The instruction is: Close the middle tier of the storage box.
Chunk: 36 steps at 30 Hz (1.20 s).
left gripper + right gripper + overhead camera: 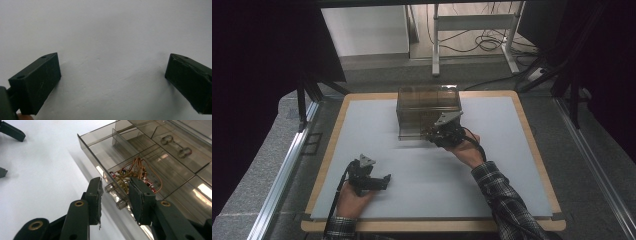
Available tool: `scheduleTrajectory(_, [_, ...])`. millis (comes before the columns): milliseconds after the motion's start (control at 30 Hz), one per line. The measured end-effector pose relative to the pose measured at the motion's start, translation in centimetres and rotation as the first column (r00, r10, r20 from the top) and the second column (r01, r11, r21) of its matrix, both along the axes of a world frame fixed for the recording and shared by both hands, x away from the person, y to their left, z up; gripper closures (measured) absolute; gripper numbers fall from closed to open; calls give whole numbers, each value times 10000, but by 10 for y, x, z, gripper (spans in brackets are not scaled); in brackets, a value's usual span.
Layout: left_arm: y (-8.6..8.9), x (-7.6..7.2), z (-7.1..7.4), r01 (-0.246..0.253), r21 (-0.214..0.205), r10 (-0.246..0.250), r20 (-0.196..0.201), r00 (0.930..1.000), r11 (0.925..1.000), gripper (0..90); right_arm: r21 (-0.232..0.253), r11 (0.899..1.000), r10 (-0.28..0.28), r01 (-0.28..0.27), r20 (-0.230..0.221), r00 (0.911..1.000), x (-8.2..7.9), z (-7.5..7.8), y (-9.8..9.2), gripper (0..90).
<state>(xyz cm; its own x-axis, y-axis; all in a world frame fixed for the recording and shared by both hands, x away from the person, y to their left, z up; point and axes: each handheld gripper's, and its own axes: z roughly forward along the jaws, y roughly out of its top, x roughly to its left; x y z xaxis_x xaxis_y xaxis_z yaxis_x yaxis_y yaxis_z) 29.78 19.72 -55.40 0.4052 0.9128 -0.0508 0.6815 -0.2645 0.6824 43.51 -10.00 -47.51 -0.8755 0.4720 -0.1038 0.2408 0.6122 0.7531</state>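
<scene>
The right tool is at the near right corner of a smoky clear plastic drawer box, which stands toward the far middle of the bench. In the right gripper view, one drawer is pulled out toward the camera, divided into compartments by clear partitions. The compartment nearest the front wall holds a tangle of thin copper-coloured wires with small red parts. The clear handle on the drawer front sits between the right tool's jaws; there is a visible gap on the left side, so the pads do not appear to press on it, though contact on the right side is hard to judge from this angle. A second clear handle is visible on another drawer further back. The left tool lies low over the bare bench near the front left, well apart from the box, its jaws spread wide with nothing between them.
</scene>
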Motion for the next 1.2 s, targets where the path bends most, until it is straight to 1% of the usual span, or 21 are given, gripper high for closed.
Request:
scheduleTrajectory(233, [0,0,0,1,0,-1,-1,10000,10000,7,-75,9999,91,-90,21,10000,-6,-5,-1,588])
scheduleTrajectory(333, [0,0,0,2,7,-2,0,10000,10000,7,-178,9998,127,-127,35,9999,-8,-8,-1,579])
scheduleTrajectory(467, [0,0,0,1,2,-1,-1,10000,10000,7,-226,9997,114,-115,-28,9999,-10,-12,-2,570])
scheduleTrajectory(767, [0,0,0,1,2,-1,-1,10000,10000,7,-389,9991,133,-137,-108,9999,-10,-19,-5,548])
scheduleTrajectory(1200, [0,0,0,4,4,-4,-3,10000,10000,7,-341,9994,-57,46,-321,9995,-7,-26,-11,545])
